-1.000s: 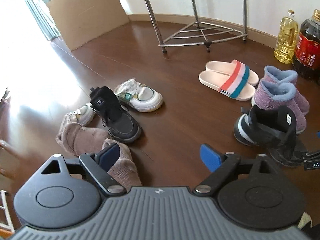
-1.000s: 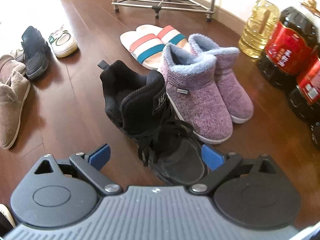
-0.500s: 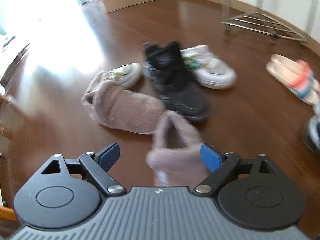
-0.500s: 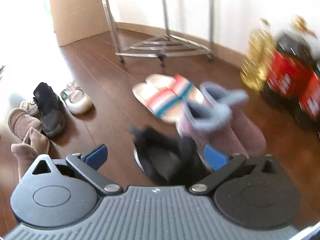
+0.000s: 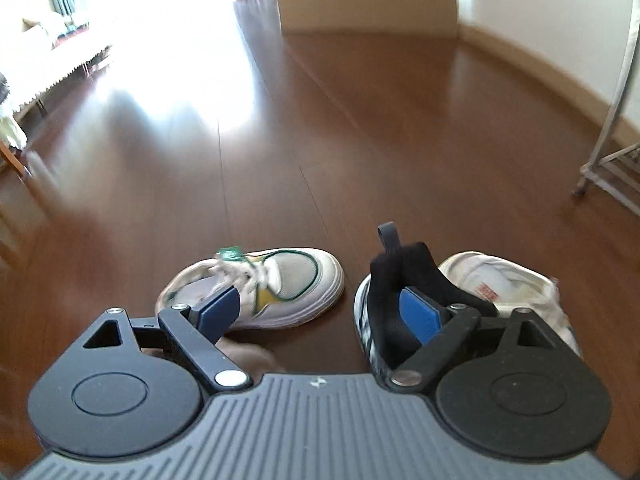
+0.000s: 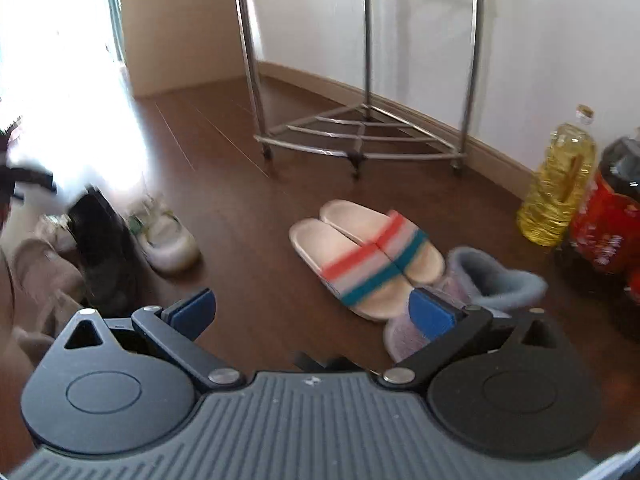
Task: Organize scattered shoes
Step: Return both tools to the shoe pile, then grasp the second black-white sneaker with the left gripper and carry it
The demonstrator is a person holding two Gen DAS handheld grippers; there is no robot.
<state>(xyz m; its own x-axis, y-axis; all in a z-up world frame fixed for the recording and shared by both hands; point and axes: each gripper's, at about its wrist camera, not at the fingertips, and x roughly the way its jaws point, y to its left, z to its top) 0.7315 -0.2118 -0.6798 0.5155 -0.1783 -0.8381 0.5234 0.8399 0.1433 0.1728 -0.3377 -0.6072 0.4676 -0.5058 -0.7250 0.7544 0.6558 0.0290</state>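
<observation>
My left gripper (image 5: 320,309) is open and low over the floor. A white sneaker with green trim (image 5: 264,286) lies just beyond its left finger. A black sneaker (image 5: 400,276) stands at its right finger, with a second white sneaker (image 5: 504,286) beside it. My right gripper (image 6: 312,313) is open and holds nothing. Ahead of it lie striped slides (image 6: 368,258) and purple fleece boots (image 6: 496,286). Far left in that view are the black sneaker (image 6: 100,240), a white sneaker (image 6: 170,242) and brown slippers (image 6: 40,276). A sliver of a black shoe (image 6: 320,360) shows under the gripper.
A metal corner rack (image 6: 360,136) stands by the wall, with a cardboard sheet (image 6: 180,32) to its left. An oil bottle (image 6: 560,196) and a dark red-labelled bottle (image 6: 608,228) stand at the right. Bare wooden floor (image 5: 360,140) stretches ahead of the left gripper.
My left gripper has swung past the brown slippers to the white and black sneakers. My right gripper has lifted and tilted up from the black high-top shoe. Both have stayed open.
</observation>
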